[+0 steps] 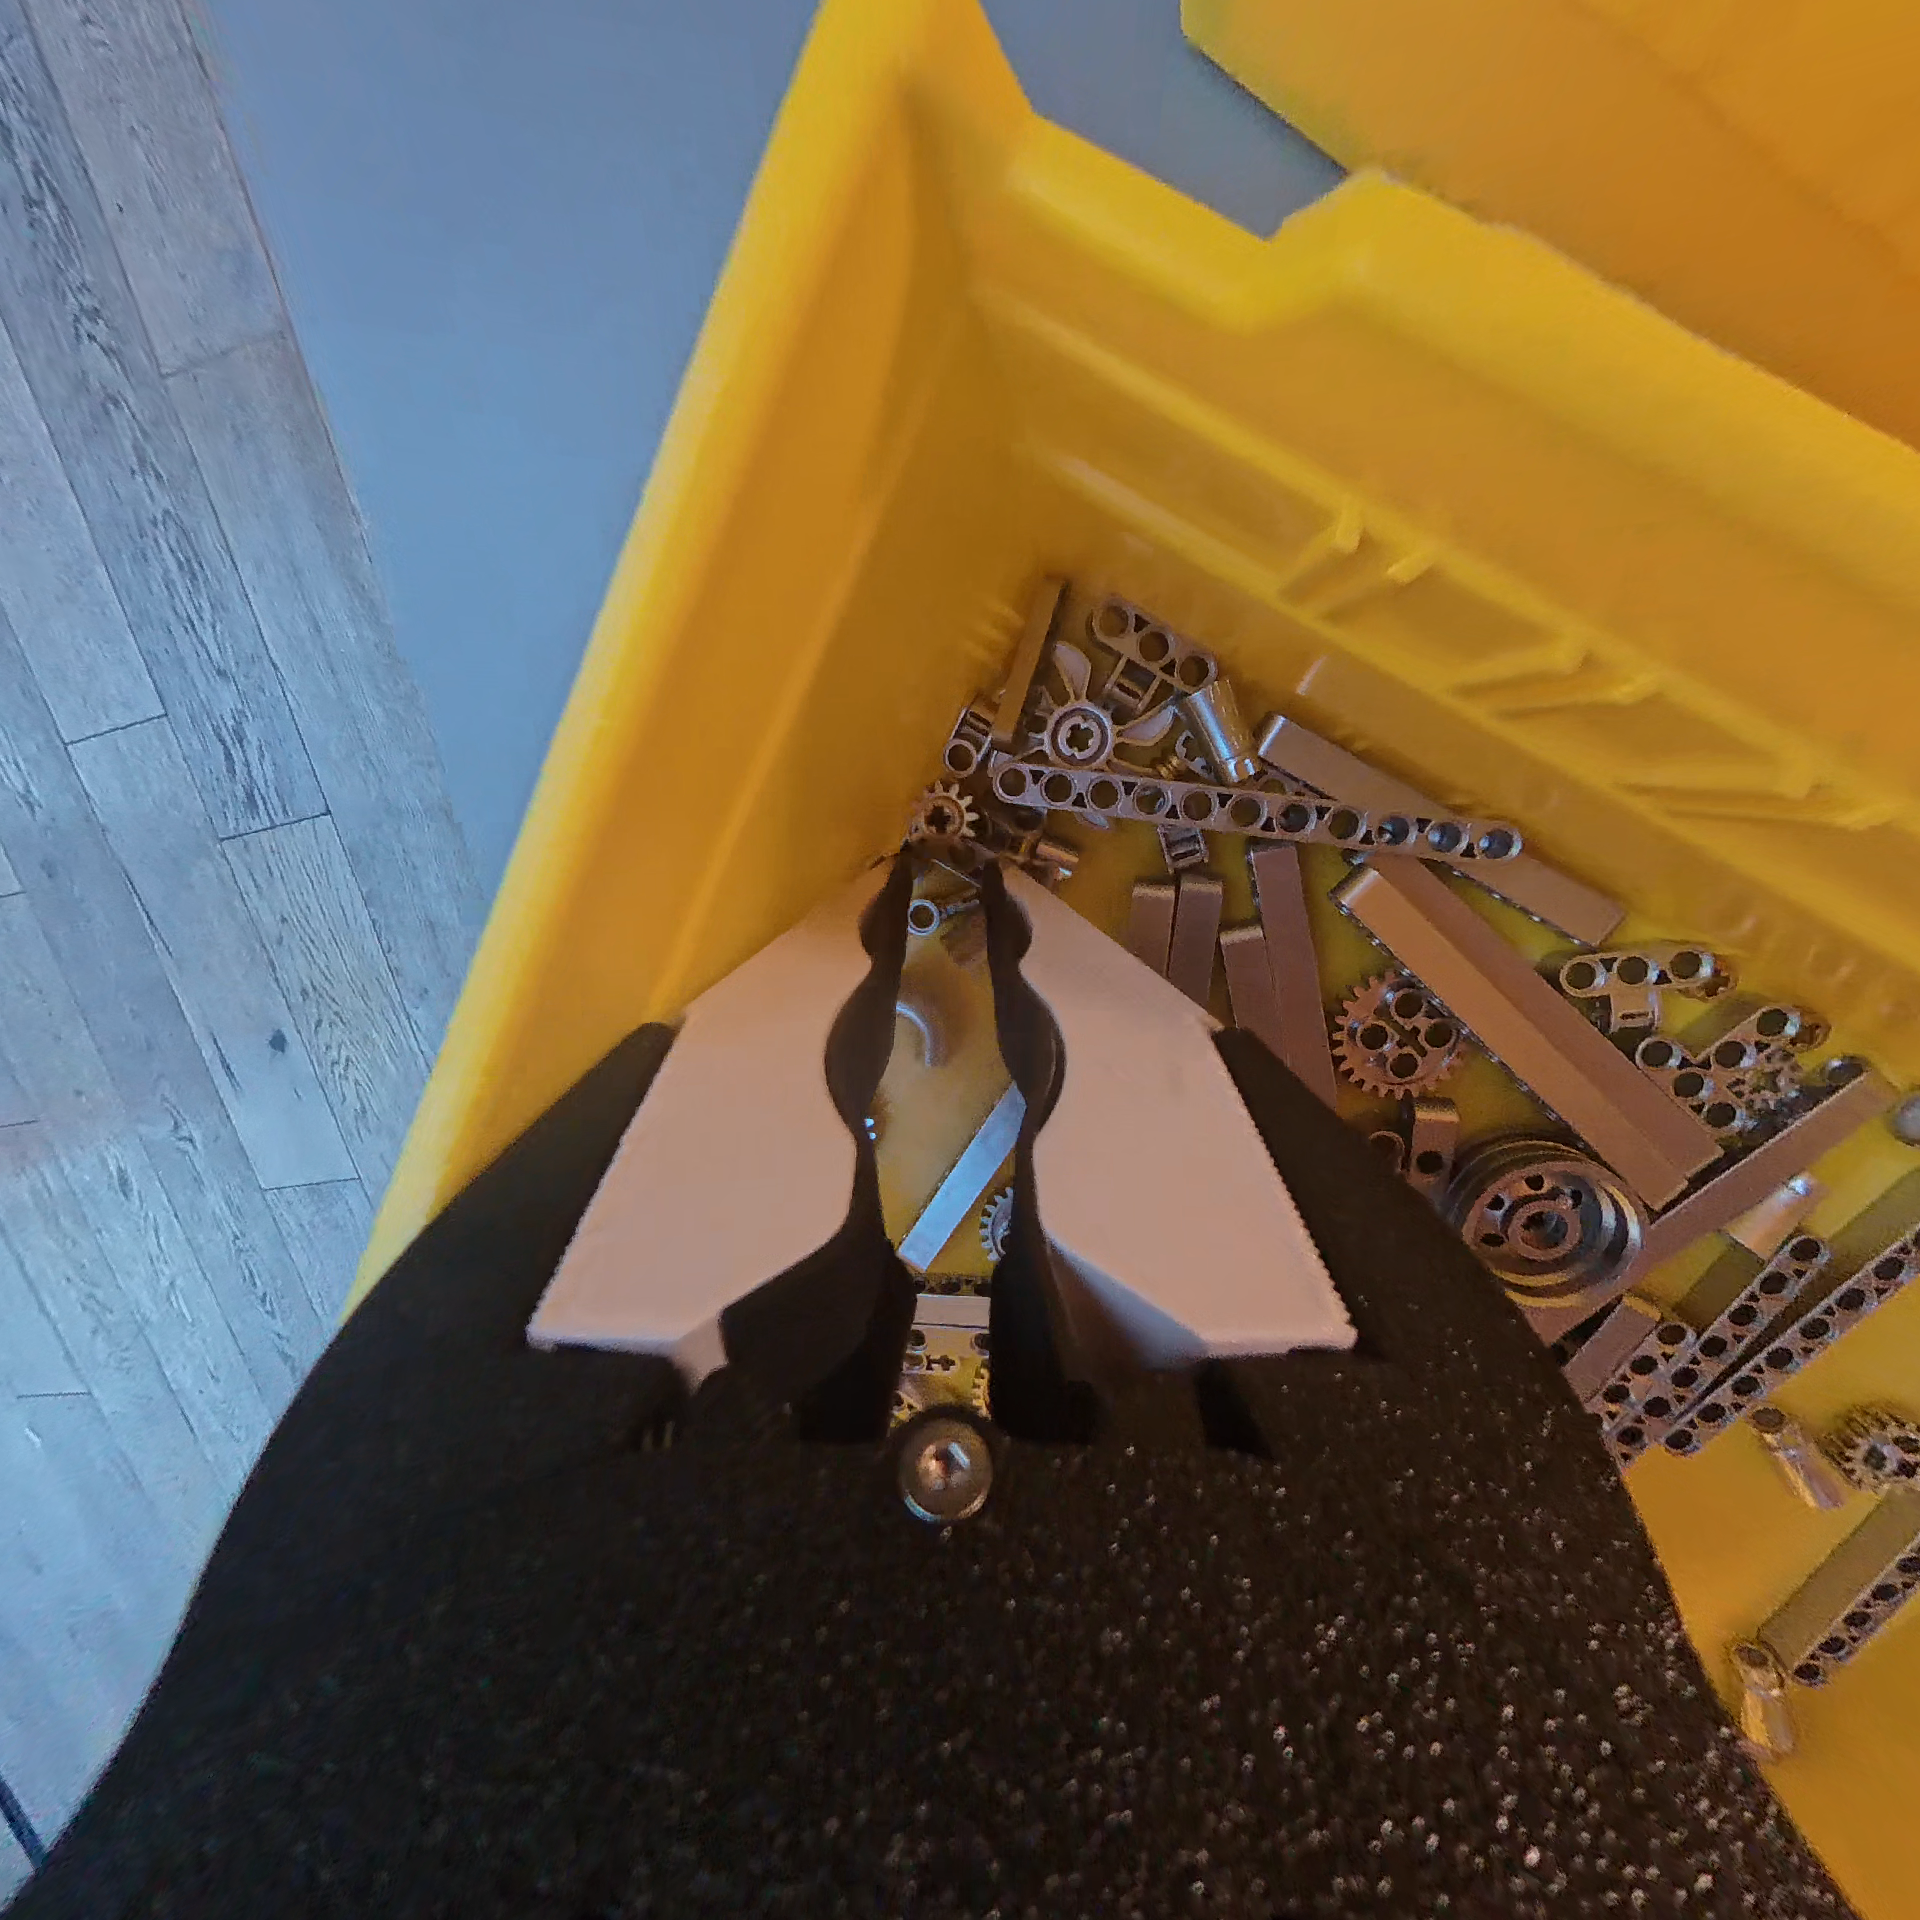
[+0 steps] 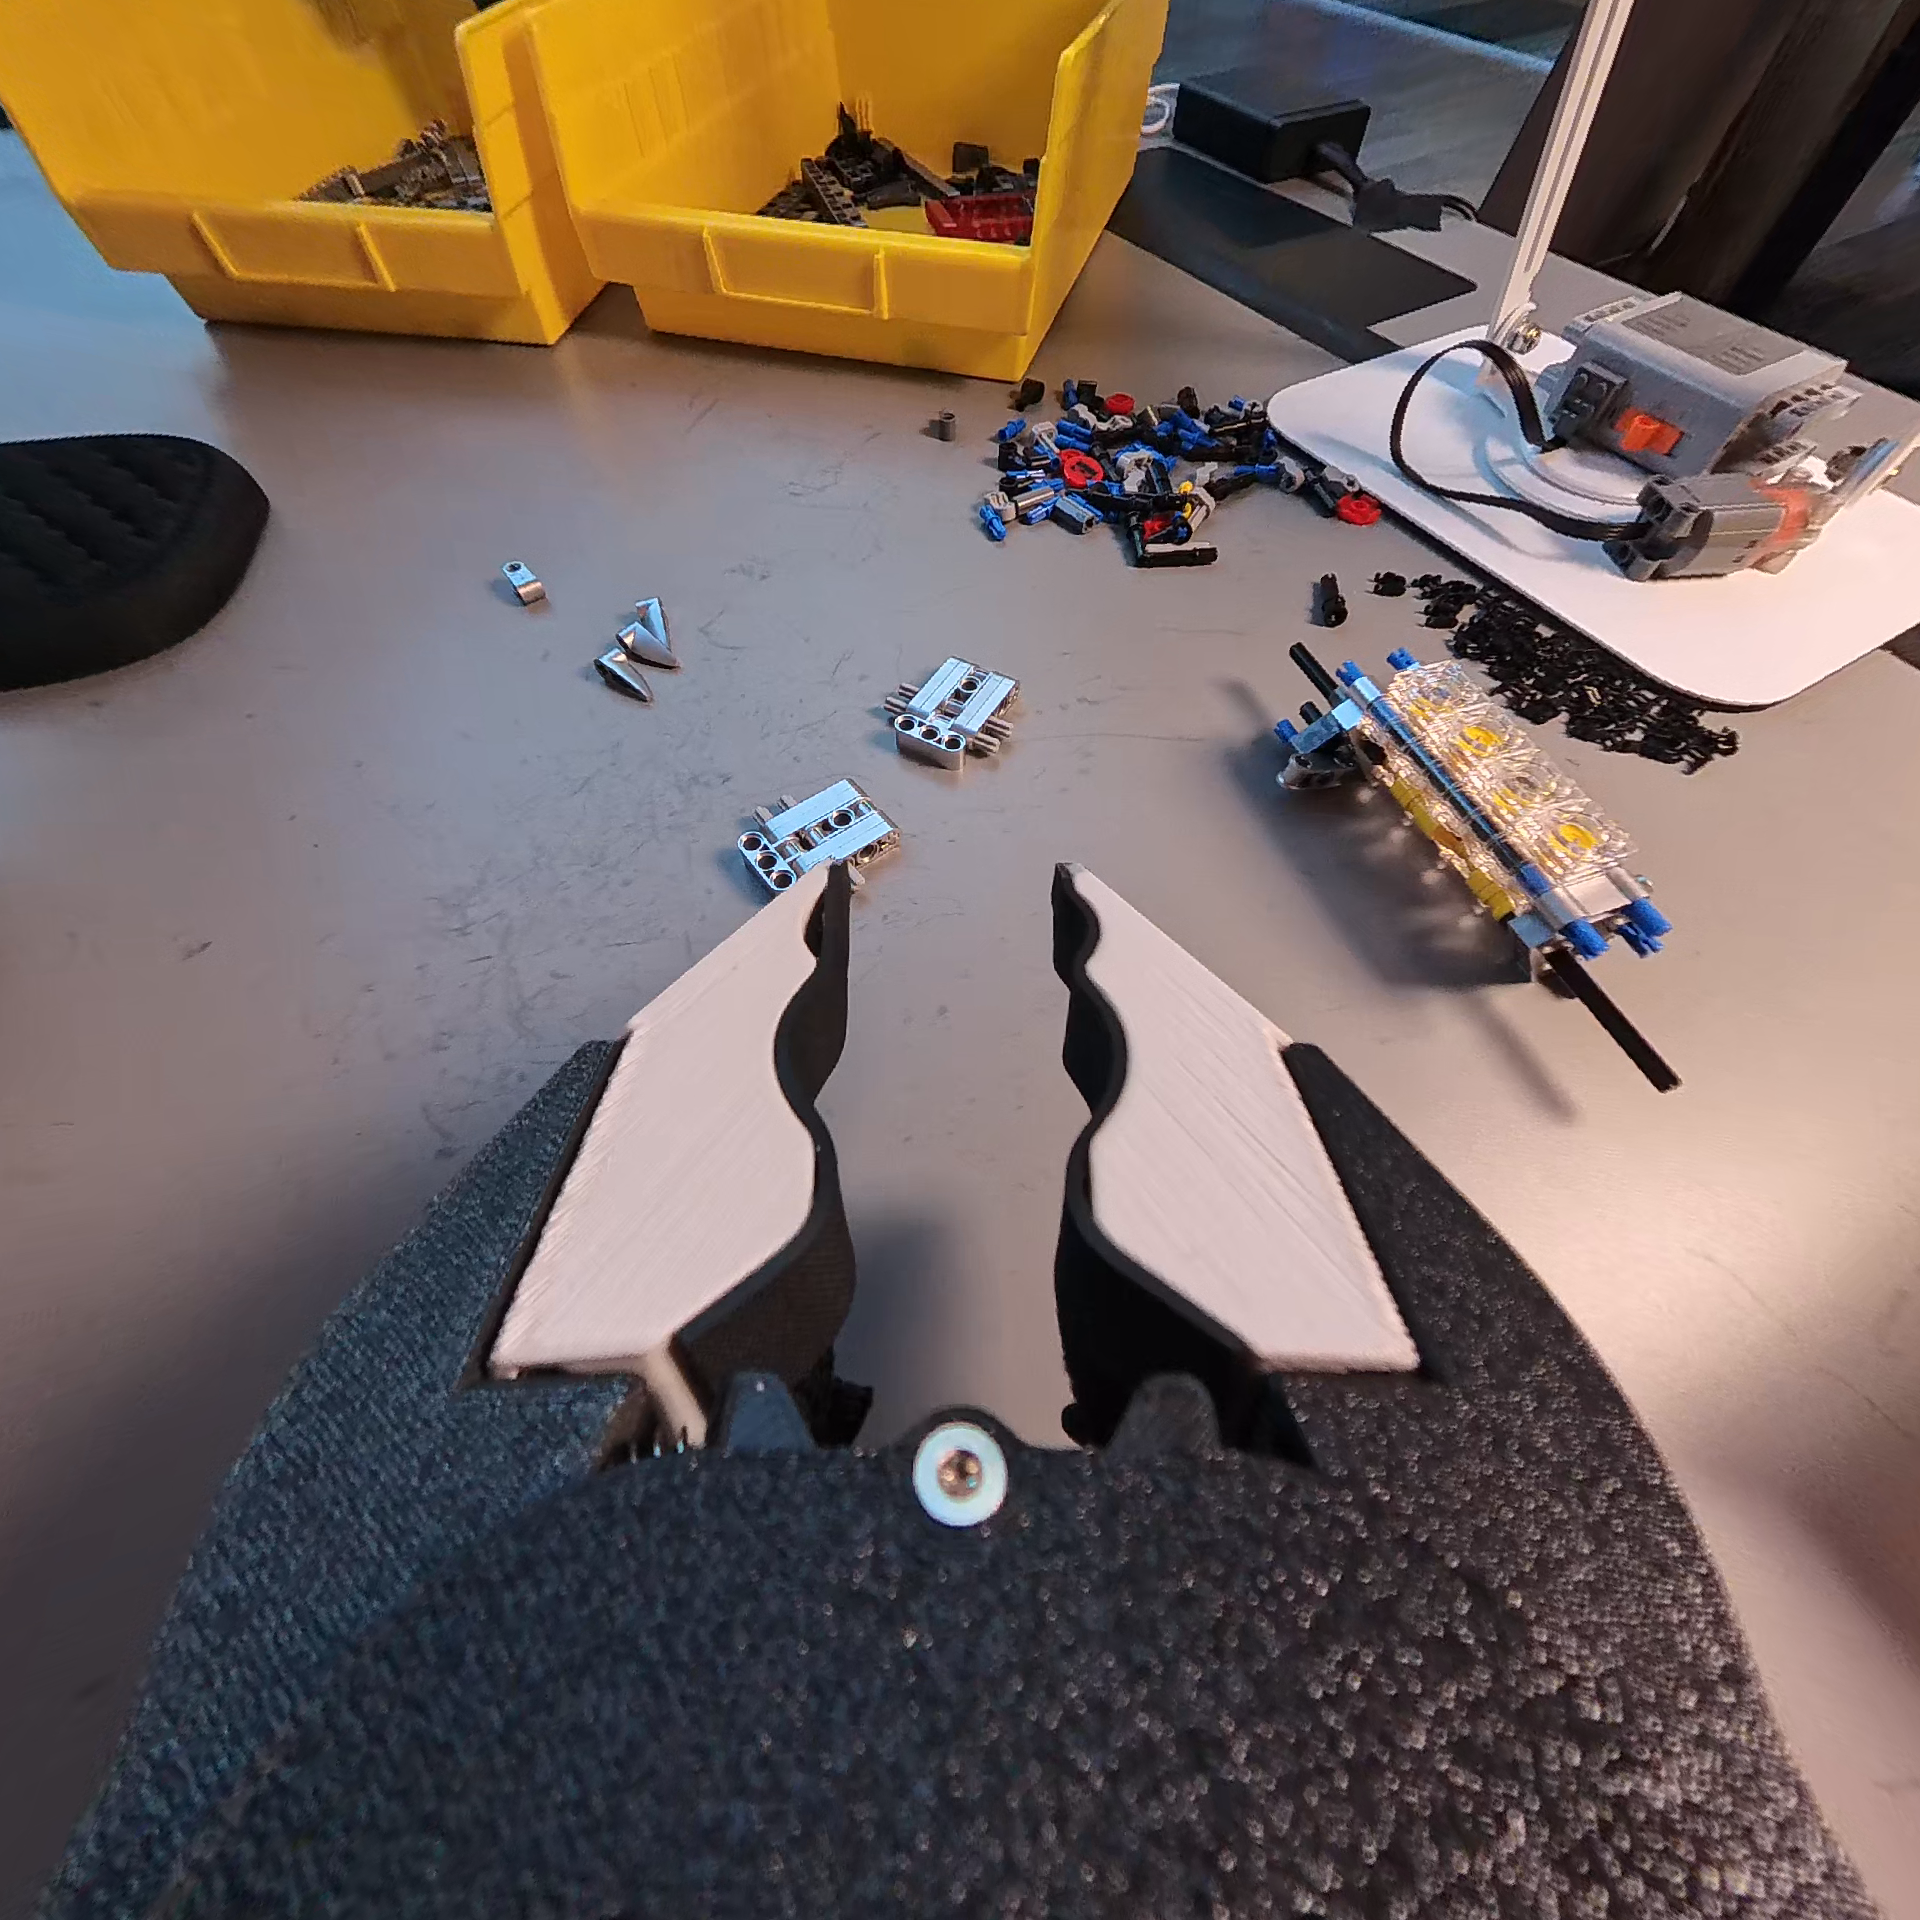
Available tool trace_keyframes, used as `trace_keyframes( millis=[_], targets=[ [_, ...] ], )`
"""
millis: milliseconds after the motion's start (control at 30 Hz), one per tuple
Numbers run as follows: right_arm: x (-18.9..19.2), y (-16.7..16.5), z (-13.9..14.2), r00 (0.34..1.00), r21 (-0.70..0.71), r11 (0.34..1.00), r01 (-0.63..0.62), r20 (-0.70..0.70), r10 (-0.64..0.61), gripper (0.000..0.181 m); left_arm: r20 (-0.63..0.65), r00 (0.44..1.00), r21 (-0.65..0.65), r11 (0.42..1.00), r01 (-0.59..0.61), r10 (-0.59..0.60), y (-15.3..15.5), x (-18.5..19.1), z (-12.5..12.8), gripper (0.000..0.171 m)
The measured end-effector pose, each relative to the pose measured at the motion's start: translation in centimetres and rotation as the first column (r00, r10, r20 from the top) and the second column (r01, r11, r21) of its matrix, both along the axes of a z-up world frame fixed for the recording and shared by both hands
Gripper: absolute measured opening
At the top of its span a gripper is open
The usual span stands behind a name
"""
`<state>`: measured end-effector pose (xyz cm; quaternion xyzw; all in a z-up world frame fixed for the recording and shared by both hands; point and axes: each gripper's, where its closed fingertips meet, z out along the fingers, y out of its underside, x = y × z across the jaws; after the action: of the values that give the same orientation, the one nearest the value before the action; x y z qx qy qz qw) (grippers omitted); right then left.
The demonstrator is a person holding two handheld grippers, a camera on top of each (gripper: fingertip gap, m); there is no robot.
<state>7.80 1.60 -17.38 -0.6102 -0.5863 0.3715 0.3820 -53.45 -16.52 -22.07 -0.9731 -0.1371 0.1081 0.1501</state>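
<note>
My left gripper [image 1: 942,875] reaches down into a yellow bin [image 1: 1195,436] full of grey beams, gears and wheels. Its jaws stand a narrow gap apart, tips in the bin's corner by a small grey gear [image 1: 943,816] and a small grey connector [image 1: 925,914] that lies between the fingers; no grip shows. A long grey holed beam [image 1: 1247,810] lies just beyond. My right gripper [image 2: 951,883] is open and empty above the grey table [image 2: 416,935]. Its left fingertip [image 2: 836,894] is right next to a small grey frame assembly [image 2: 816,831]. A second one [image 2: 954,712] lies farther off.
An assembly of clear, yellow and blue bricks on a black axle [image 2: 1475,821] lies to the right. Beyond are mixed small pins [image 2: 1153,473], black pins [image 2: 1558,675], a white lamp base [image 2: 1558,582] bearing a grey battery box and motor, two yellow bins [image 2: 810,270], grey curved pieces [image 2: 639,649]. Left tips to right tips: about 65 cm.
</note>
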Motion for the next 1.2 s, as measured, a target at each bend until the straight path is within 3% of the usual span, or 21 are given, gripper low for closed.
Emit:
trace_keyframes(
  millis=[100, 367, 633, 867, 1200],
  targets=[
    [0.0, 0.0, 0.0, 1.000, 0.000, 1.000, 0.000, -0.002, 0.000, 0.038, 0.024, 1.000, -0.011, 1.000, -0.001, 0.002, -0.2, 0.2, -0.3, 0.002],
    [0.0, -0.1, 0.1, 1.000, 0.003, 1.000, -0.003, -0.007, 0.003, 0.038, 0.067, 0.997, -0.124, 0.991, 0.048, -0.040, -2.5, 0.9, -0.1, 0.000],
    [0.0, -0.1, 0.0, 1.000, 0.003, 1.000, -0.007, -0.003, 0.007, 0.038, 0.053, 0.999, -0.022, 1.000, -0.003, 0.004, -2.3, 0.1, 2.1, 0.000],
    [0.0, 0.0, 0.0, 1.000, 0.002, 1.000, -0.003, 0.000, 0.003, 0.038, 0.066, 0.995, 0.116, 0.991, 0.063, -0.071, 1.1, 1.6, 2.1, 0.014],
    [0.0, 0.1, 0.0, 1.000, -0.004, 1.000, 0.002, -0.002, -0.002, 0.038, 0.116, 0.991, 0.084, 0.994, 0.063, -0.073, 2.8, 2.2, 0.5, 0.016]
  ],
)
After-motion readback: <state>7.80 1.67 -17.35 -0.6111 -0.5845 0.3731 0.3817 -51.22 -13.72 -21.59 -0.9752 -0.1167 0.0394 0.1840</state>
